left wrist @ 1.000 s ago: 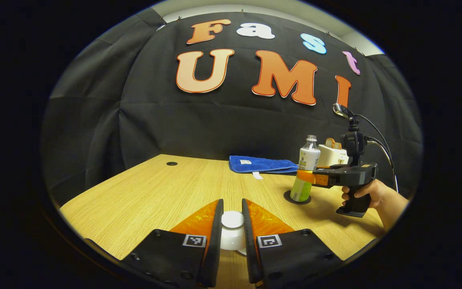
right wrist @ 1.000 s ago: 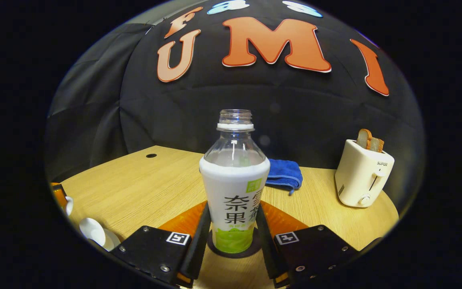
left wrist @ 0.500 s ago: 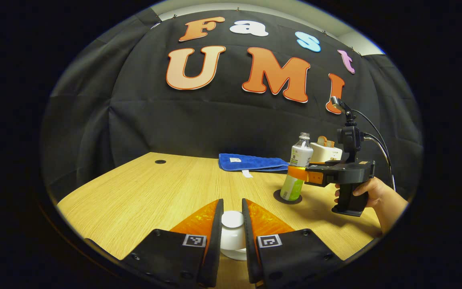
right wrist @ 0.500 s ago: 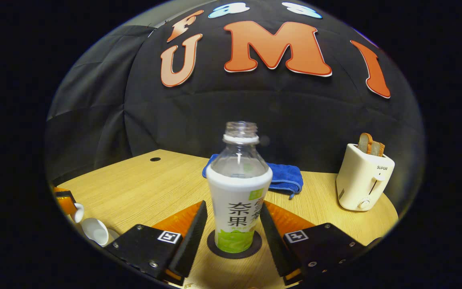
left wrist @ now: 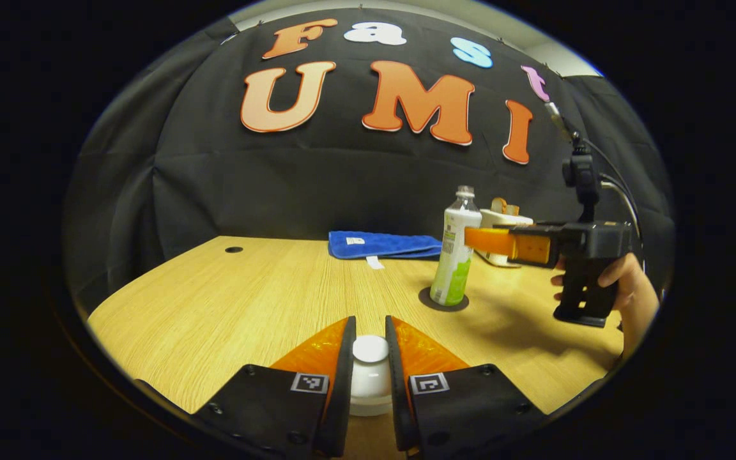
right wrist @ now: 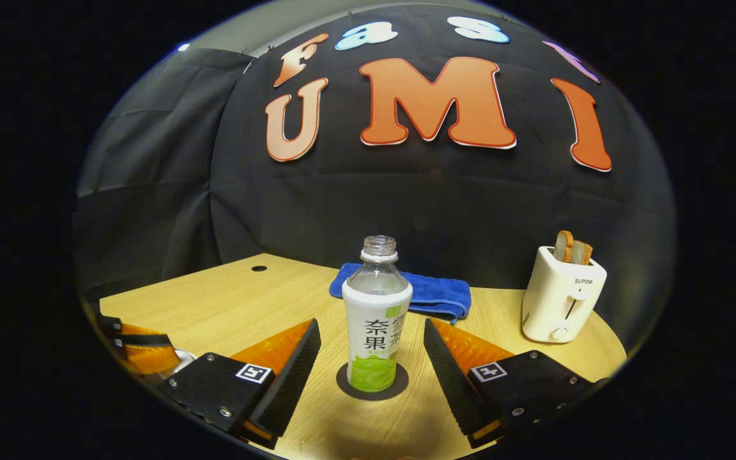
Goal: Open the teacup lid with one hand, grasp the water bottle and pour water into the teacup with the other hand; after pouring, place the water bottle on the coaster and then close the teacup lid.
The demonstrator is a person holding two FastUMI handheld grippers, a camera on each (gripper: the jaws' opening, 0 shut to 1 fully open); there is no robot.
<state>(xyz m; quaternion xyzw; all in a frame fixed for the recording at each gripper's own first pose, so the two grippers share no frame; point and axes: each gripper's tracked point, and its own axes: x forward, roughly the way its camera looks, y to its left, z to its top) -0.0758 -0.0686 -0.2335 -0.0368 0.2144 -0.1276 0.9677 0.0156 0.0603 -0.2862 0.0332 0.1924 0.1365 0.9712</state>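
Right tongs (right wrist: 372,358) now spread, off water bottle (right wrist: 375,319); left tongs (left wrist: 368,358) pinching teacup lid (left wrist: 370,374).

Toaster (right wrist: 561,295) — "SUPOR", faintly; bottle (right wrist: 375,316) — Chinese characters.

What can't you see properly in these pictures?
- Teacup: in the left gripper view the lid sits between the left gripper's fingers, which hide what lies under it.
- Left gripper in the right gripper view: cut off at the edge.
- Bottle: how much water is inside, its wrap hides.
- Toaster in the left gripper view: partly behind the right gripper.
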